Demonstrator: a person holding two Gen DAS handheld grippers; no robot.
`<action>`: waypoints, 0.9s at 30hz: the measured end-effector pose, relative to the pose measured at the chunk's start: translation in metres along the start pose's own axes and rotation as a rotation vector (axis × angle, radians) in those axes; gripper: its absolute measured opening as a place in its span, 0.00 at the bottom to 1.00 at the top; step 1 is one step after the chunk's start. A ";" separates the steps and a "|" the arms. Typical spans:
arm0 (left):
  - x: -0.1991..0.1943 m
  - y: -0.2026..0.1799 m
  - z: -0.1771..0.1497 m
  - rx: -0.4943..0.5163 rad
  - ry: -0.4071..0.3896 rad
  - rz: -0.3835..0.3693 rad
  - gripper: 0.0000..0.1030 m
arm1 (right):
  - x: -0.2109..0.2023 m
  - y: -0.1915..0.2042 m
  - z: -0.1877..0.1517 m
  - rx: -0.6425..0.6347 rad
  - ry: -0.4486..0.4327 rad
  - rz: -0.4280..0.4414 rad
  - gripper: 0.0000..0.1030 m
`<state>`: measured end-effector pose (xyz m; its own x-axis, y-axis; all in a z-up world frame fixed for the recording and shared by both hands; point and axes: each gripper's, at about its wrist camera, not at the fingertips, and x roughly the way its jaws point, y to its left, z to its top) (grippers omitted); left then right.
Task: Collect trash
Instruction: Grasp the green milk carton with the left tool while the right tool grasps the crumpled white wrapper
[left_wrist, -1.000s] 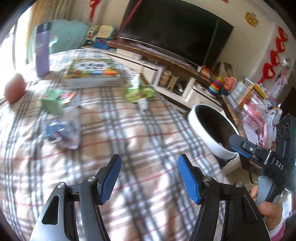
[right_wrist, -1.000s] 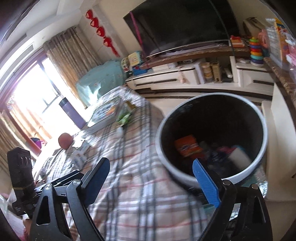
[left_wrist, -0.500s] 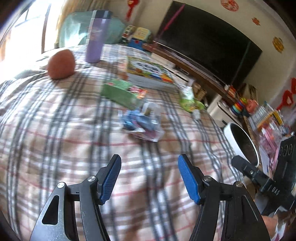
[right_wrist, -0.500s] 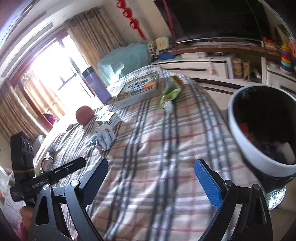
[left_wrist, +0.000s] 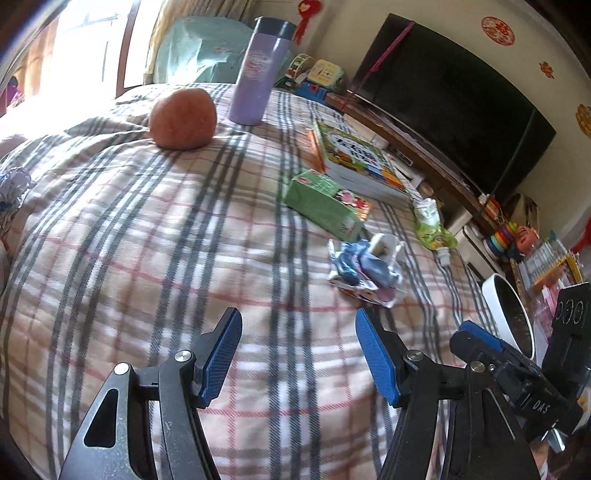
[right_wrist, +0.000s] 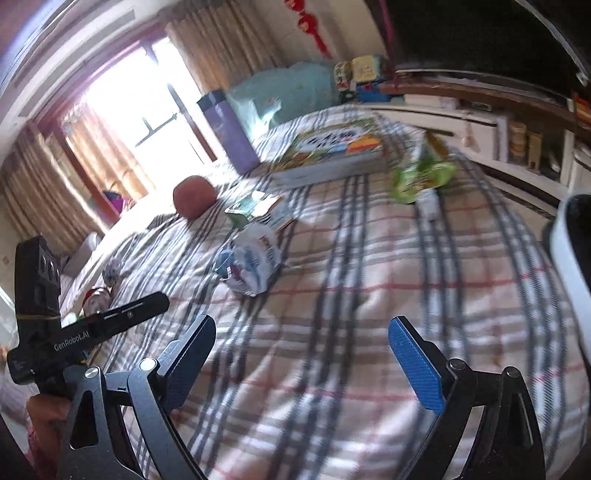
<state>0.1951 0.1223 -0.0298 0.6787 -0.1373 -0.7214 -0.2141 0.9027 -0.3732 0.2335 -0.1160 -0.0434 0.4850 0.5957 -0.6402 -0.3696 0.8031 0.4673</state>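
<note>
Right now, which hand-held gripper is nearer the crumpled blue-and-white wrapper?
Left, narrowly. The left hand-held gripper hangs open just short of the crumpled wrapper, which lies ahead to its right. The right hand-held gripper is open too, with the wrapper farther ahead to its left.

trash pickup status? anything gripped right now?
Nothing gripped: left gripper and right gripper are both open over the plaid blanket. Left to collect: crumpled wrapper, green carton, green pouch. The bin stands at the blanket's edge.
</note>
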 end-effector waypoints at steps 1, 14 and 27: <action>0.001 0.002 0.001 -0.004 0.001 0.003 0.61 | 0.004 0.004 0.002 -0.012 0.003 0.003 0.93; 0.023 0.011 0.011 -0.021 0.027 0.016 0.61 | 0.043 0.018 0.016 -0.098 0.063 0.023 0.82; 0.039 -0.007 0.026 0.011 0.026 0.018 0.66 | 0.063 0.013 0.027 -0.073 0.085 0.080 0.13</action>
<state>0.2410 0.1214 -0.0400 0.6560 -0.1315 -0.7432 -0.2183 0.9096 -0.3536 0.2811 -0.0676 -0.0610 0.3835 0.6525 -0.6536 -0.4627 0.7482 0.4755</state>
